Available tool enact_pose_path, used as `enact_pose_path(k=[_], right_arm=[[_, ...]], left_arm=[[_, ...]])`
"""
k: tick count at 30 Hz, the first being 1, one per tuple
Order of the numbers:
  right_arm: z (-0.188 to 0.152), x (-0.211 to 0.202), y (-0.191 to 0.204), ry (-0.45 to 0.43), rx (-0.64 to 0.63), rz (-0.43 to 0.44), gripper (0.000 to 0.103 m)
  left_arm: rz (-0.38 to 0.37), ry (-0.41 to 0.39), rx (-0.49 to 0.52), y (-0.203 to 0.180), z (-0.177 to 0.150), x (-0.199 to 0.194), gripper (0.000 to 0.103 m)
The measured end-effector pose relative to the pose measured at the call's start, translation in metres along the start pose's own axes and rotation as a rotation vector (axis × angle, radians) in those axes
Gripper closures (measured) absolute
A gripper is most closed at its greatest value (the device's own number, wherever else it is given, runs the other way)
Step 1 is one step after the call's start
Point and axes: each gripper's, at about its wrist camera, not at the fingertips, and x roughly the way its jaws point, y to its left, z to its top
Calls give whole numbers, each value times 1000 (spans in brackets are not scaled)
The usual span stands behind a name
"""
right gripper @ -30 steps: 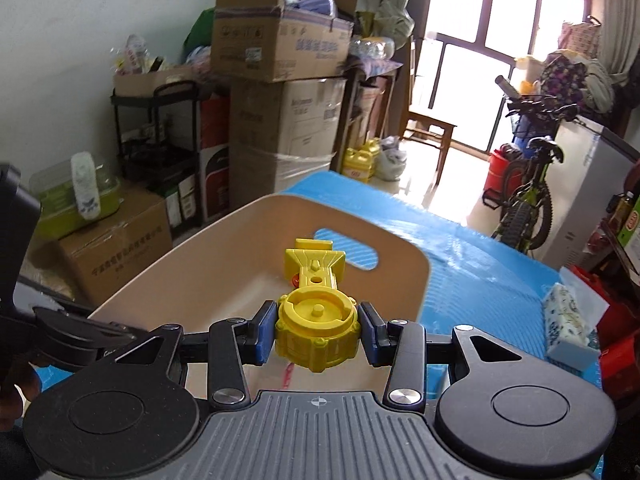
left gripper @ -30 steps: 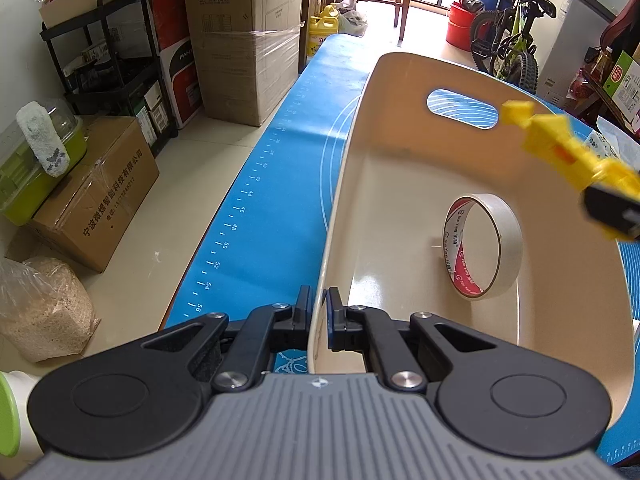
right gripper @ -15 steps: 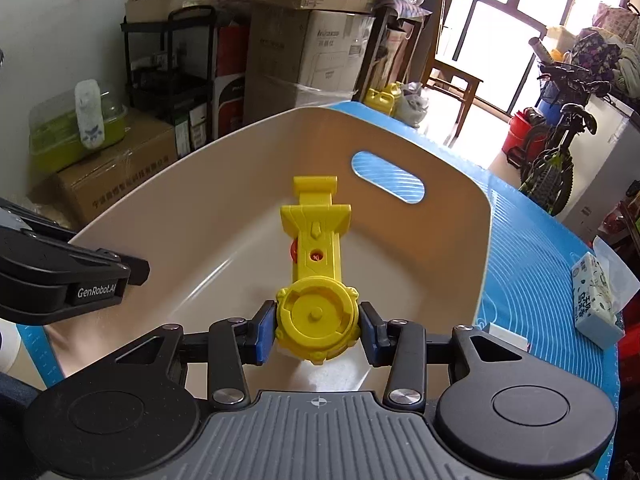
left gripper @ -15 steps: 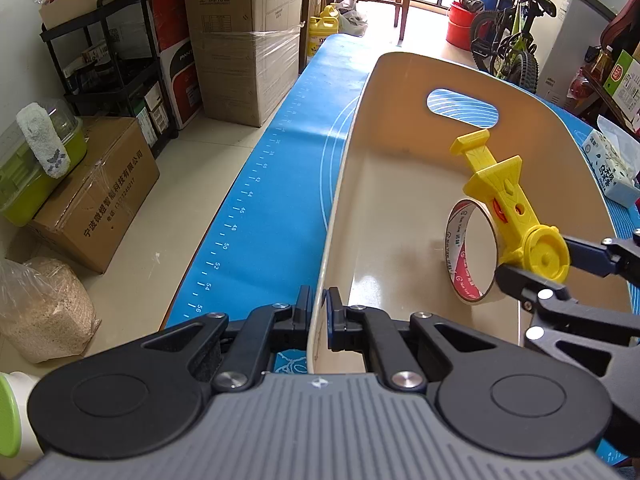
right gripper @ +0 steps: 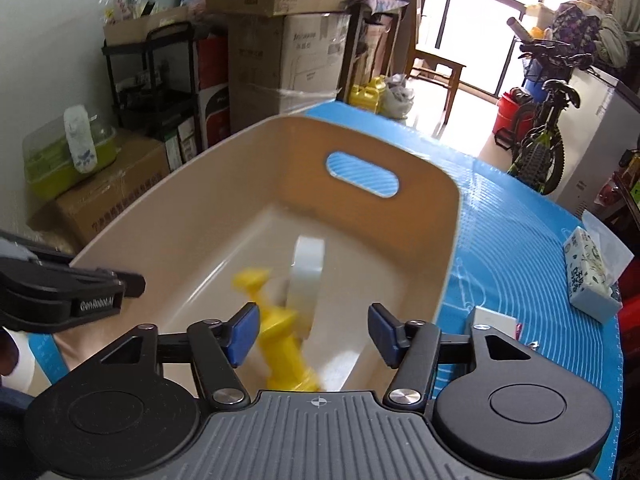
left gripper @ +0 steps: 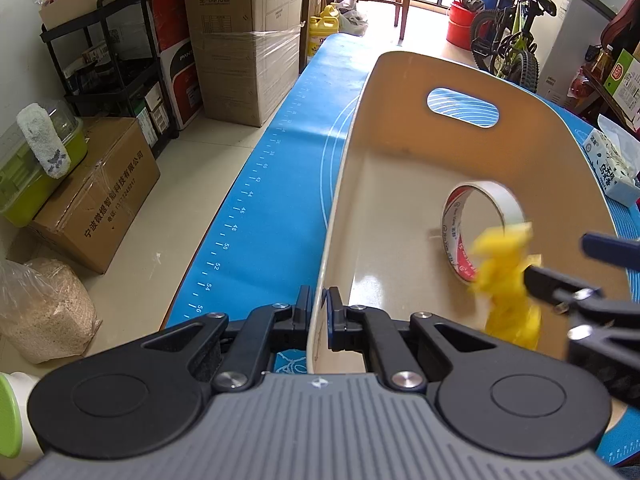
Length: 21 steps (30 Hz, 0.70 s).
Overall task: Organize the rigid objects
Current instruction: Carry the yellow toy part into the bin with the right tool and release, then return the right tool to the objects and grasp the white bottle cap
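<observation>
A beige bin (left gripper: 400,80) (right gripper: 448,200) with a handle slot stands on the blue mat. My left gripper (left gripper: 318,312) is shut on the bin's near rim. Over the bin my right gripper (right gripper: 314,330) has its jaws opening, the blue pads clear of the yellow plastic toy (right gripper: 280,336) (left gripper: 508,280). The toy is blurred, dropping free inside the bin beside a roll of white tape (left gripper: 480,224) (right gripper: 306,268) that stands on edge on the bin's floor.
A tissue pack (right gripper: 592,276) and a small white box (right gripper: 494,322) lie on the blue mat (left gripper: 248,216) right of the bin. Cardboard boxes (left gripper: 244,40), a black shelf rack (left gripper: 104,60) and a bicycle (right gripper: 540,140) stand on the floor around the table.
The right gripper sank into the bin with the yellow toy, then its jaws spread and the toy left them, falling beside the tape roll. The left gripper stayed clamped on the rim.
</observation>
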Motion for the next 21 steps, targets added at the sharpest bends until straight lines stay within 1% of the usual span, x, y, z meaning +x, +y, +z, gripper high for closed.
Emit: enact_pose_path(k=[5,9,12,15,18,21], right_arm=[[4,-26,-28,-58,75,9,31],[-1,-49,-57,-98,122,-20,28],[-9,-62,-82,-110,157,-55,27],[-20,-69,-108,-102,186,-104,27],[-36,-71,-132,-76,217,-149,27],[-49,-69,-147,-49,244,-176,27]], left_arm=[[-1,0,-1,0,1,0,95],[0,0,-1,0,2,-1,95],[-2,1,-3,1,2,-1,95],[-1,1,-2,2,2,0,95],[-2,1,-3,2,2,0,95],[-1,1,-2,2,2,0,95]])
